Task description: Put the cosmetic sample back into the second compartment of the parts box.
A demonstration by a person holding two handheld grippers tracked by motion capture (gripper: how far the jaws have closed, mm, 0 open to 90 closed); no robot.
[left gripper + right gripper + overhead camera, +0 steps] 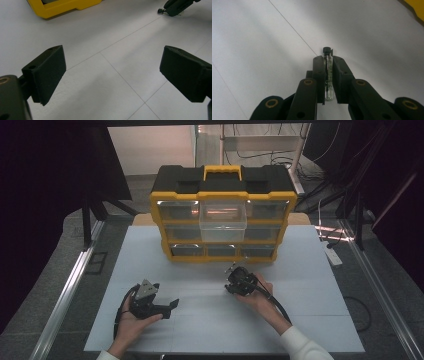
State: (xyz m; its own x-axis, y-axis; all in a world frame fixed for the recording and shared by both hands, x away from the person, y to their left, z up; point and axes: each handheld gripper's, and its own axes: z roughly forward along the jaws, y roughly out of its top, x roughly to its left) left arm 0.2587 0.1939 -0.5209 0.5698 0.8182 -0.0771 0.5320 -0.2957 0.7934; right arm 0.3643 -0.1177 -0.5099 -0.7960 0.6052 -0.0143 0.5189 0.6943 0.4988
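A white table point(210, 320) scored with thin seams stands among dark curtains, with cables trailing on the grey floor point(310, 175) behind. At its far edge sits a yellow-and-black plastic drawer organiser point(223, 215), one clear drawer point(223, 217) pulled out. The left tongs point(172, 306) rest spread wide; the right tongs point(328, 60) clench a small black-capped glass vial point(328, 82) above the table

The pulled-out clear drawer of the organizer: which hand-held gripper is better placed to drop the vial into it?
Right. The right hand-held gripper is already shut on the vial and sits nearer the clear drawer. The left hand-held gripper is open, empty and farther back.
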